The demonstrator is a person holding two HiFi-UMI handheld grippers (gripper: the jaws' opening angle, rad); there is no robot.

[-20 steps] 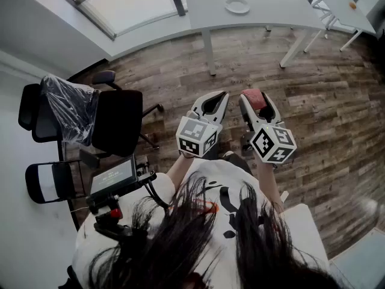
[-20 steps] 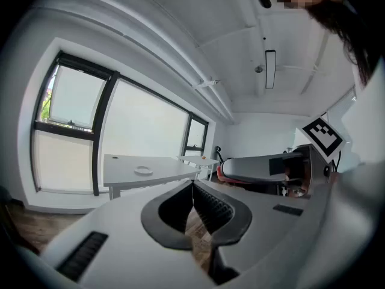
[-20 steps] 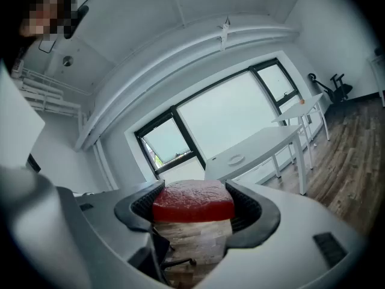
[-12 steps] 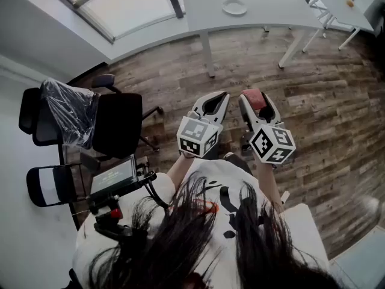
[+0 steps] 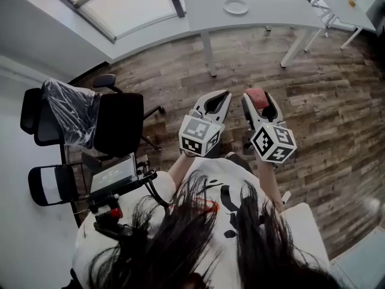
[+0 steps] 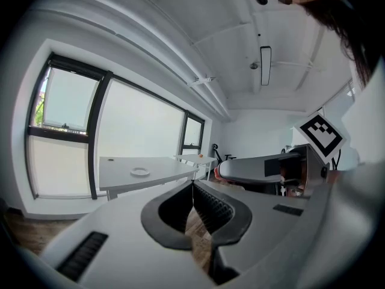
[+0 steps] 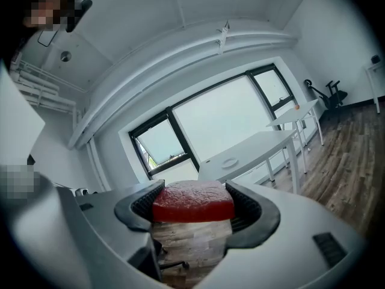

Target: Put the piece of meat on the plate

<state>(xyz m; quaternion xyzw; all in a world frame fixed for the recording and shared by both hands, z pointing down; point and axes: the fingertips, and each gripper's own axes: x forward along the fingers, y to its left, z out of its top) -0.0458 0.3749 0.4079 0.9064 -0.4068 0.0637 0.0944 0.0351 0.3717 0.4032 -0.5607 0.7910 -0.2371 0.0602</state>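
Note:
My right gripper (image 5: 259, 99) (image 7: 194, 205) is shut on the red piece of meat (image 7: 193, 201) (image 5: 255, 96), which spans the full gap between its ribbed pads. The left gripper (image 5: 216, 101) (image 6: 194, 198) is held beside it, shut, its pad tips meeting with nothing between them. Both are carried at chest height over the wooden floor and point toward a white table (image 5: 271, 11). The white plate (image 5: 236, 6) (image 6: 139, 171) (image 7: 230, 162) lies on that table, well ahead of both grippers.
A black office chair (image 5: 117, 122) and a plastic-covered chair (image 5: 69, 110) stand at the left, with a folding chair (image 5: 51, 184) and a small screen rig (image 5: 114, 179) near the person. A second white table (image 5: 343, 5) carries a small orange object (image 5: 352, 3) at far right.
The view has shifted slightly; both grippers hold the same pose, and the meat stays clamped in the right one.

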